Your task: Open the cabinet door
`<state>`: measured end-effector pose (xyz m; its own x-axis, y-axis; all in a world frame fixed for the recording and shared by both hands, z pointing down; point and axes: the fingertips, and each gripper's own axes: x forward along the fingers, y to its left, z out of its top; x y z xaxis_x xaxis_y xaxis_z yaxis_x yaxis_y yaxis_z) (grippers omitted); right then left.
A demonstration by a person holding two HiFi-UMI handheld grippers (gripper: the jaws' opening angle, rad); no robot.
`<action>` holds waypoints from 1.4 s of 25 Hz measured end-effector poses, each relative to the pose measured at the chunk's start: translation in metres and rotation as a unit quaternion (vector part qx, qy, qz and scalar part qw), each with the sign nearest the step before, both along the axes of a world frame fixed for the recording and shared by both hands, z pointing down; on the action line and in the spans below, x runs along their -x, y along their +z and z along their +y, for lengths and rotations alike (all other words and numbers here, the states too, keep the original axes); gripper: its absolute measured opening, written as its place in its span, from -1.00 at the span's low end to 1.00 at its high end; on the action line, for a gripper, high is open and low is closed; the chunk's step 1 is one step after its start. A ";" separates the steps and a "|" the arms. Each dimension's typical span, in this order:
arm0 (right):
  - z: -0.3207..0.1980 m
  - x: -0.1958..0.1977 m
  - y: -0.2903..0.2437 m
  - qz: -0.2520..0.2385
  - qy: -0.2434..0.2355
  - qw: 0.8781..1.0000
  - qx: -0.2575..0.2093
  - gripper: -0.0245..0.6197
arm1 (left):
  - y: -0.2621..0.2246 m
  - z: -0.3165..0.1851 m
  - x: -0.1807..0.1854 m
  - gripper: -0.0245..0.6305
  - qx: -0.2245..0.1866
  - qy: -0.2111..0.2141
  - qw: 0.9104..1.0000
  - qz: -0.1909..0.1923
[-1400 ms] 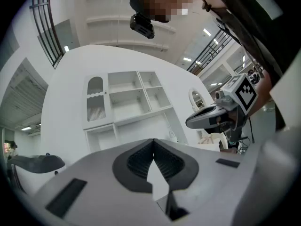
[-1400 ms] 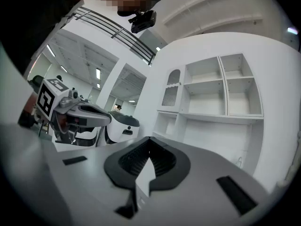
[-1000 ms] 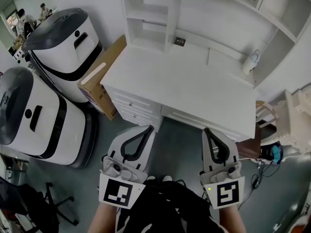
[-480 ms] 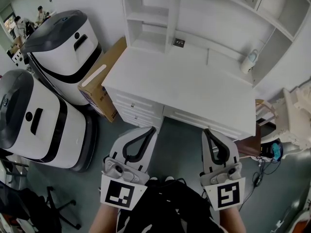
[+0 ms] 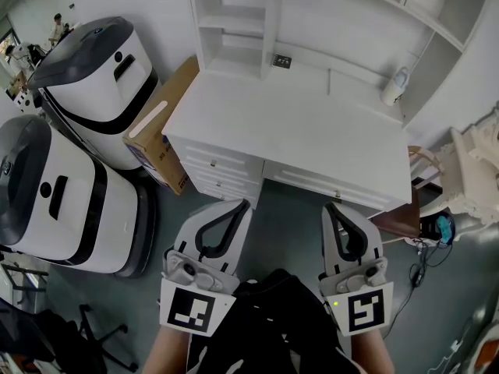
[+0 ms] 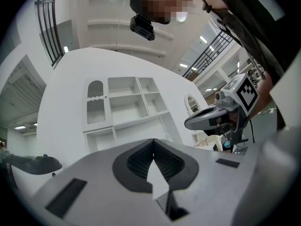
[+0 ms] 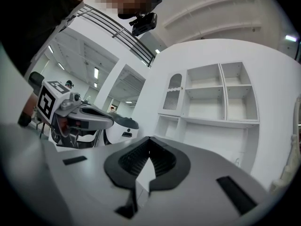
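A white desk with a shelf hutch stands ahead of me. The hutch's louvered cabinet door is at its upper left and closed; the right gripper view shows that door too. My left gripper and right gripper hover side by side before the desk's front edge, apart from it. Both point level at the hutch. The left gripper is shut with nothing in it, and the right gripper is shut and empty as well.
Two large white machines stand left of the desk, with a cardboard box leaning between. A white bottle sits at the desk's back right. Drawers hang under the desktop. A white chair and cables lie at the right.
The desk sits slightly higher and further left in the head view. Both grippers stay shut and side by side.
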<state>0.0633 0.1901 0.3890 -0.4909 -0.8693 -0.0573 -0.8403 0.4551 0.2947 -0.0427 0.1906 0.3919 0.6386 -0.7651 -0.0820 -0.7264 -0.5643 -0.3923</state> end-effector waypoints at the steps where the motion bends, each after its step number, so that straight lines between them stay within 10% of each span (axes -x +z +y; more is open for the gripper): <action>1: 0.001 0.001 0.000 0.001 0.000 1.000 -0.001 -0.93 | 0.000 0.001 0.001 -0.93 0.000 0.001 1.000 0.001; 18: -0.011 -0.001 0.006 0.008 -0.006 1.000 0.001 -0.93 | 0.002 -0.014 -0.004 -0.93 -0.001 -0.001 1.000 0.007; 35: -0.132 -0.014 0.008 0.004 -0.038 0.999 0.002 -0.93 | 0.004 -0.129 -0.021 -0.93 0.008 -0.027 1.000 -0.004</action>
<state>0.0778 0.0578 0.3974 -0.5567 -0.8293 -0.0489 -0.8002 0.5195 0.2996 -0.0221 0.0619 0.3961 0.5967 -0.7999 -0.0637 -0.7529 -0.5306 -0.3893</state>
